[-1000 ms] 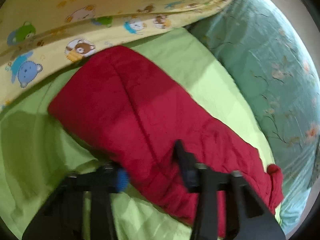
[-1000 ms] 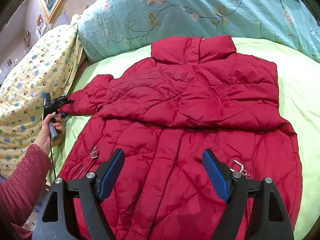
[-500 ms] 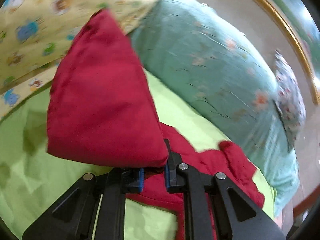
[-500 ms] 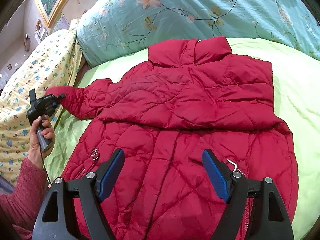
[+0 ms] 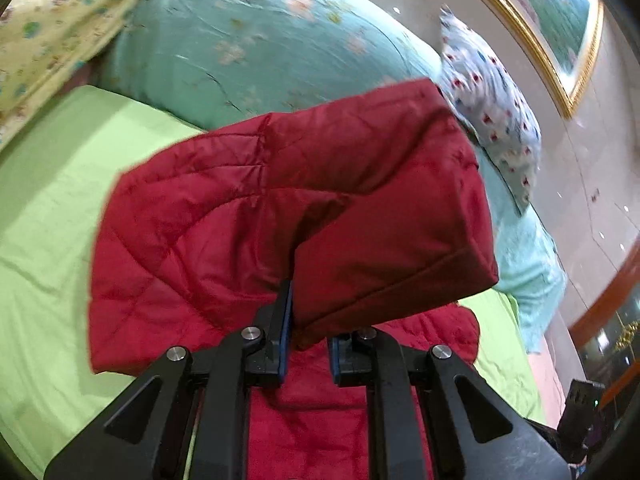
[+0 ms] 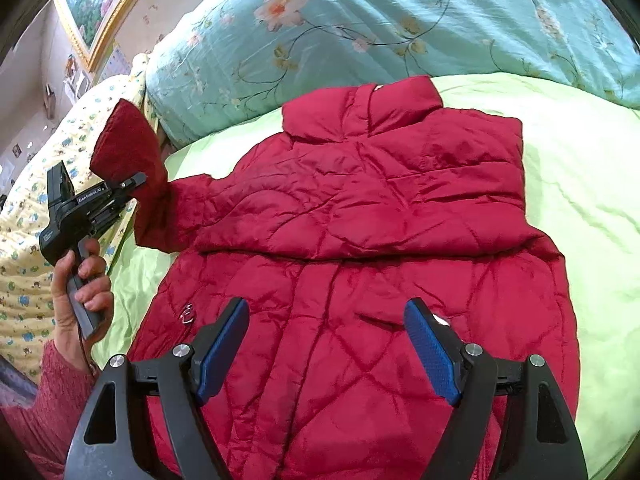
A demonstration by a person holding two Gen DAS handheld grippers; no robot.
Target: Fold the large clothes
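A red quilted puffer jacket (image 6: 360, 240) lies front up on the green bed sheet (image 6: 580, 184), collar toward the pillows. My left gripper (image 5: 308, 340) is shut on the jacket's sleeve (image 5: 360, 220) near the cuff and holds it lifted off the bed. In the right wrist view the left gripper (image 6: 134, 184) shows at the left, the sleeve (image 6: 132, 156) standing up from its jaws. My right gripper (image 6: 326, 352) is open and empty, hovering over the jacket's lower front.
A teal floral duvet (image 6: 380, 24) lies behind the jacket. A yellow cartoon-print blanket (image 6: 28, 216) lies at the left. A white patterned pillow (image 5: 492, 92) and a gold-framed picture (image 5: 560, 20) are at the back.
My left gripper closed on the sleeve, lifted it off the sheet and is swinging it up and toward the jacket body. The right gripper stayed open over the hem.
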